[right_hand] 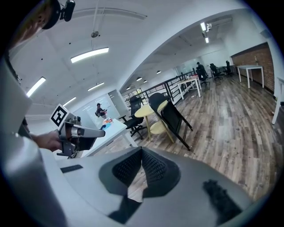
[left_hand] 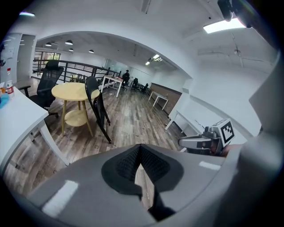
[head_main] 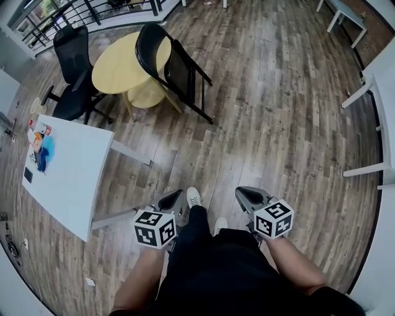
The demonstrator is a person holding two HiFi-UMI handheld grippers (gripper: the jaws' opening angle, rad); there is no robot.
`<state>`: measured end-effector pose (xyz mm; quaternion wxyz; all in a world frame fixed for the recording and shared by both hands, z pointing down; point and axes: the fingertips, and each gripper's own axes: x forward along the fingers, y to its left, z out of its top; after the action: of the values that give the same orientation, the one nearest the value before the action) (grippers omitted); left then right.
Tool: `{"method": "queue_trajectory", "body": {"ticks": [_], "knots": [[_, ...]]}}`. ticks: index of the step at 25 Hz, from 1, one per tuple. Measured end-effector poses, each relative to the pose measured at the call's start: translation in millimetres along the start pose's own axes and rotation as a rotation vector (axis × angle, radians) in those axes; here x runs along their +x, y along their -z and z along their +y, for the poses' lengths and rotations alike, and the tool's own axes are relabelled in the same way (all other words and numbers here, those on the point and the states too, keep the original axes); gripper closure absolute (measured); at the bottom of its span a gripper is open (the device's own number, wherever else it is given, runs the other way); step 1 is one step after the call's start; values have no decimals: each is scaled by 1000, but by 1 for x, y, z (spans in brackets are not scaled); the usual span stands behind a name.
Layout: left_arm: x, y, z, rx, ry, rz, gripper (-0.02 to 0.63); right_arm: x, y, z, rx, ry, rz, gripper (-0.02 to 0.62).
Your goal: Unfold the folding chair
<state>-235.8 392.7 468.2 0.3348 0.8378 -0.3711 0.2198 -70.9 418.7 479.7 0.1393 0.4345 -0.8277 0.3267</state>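
The black folding chair (head_main: 176, 68) stands folded flat and leans against a round yellow table (head_main: 114, 74), well ahead of me. It also shows in the left gripper view as the folded chair (left_hand: 98, 108) and in the right gripper view as the chair (right_hand: 174, 117). My left gripper (head_main: 171, 199) and right gripper (head_main: 248, 196) are held low in front of my legs, far short of the chair. Both are shut with nothing between their pads. The left gripper's jaws (left_hand: 141, 150) meet in its own view, and so do the right gripper's (right_hand: 142, 151).
A black office chair (head_main: 74, 68) stands left of the yellow table. A white table (head_main: 71, 179) with small items on it is close on my left. More white tables (head_main: 379, 86) line the right side. A railing (head_main: 74, 15) runs behind. Wooden floor lies between me and the chair.
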Motion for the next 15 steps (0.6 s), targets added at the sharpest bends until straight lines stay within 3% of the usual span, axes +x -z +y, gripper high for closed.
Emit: {"method": "queue_trajectory", "body": {"ticks": [15], "knots": [[22,-49,88,-35,-18,-3,598,71,-40,-30,0,51,78,589]]}}
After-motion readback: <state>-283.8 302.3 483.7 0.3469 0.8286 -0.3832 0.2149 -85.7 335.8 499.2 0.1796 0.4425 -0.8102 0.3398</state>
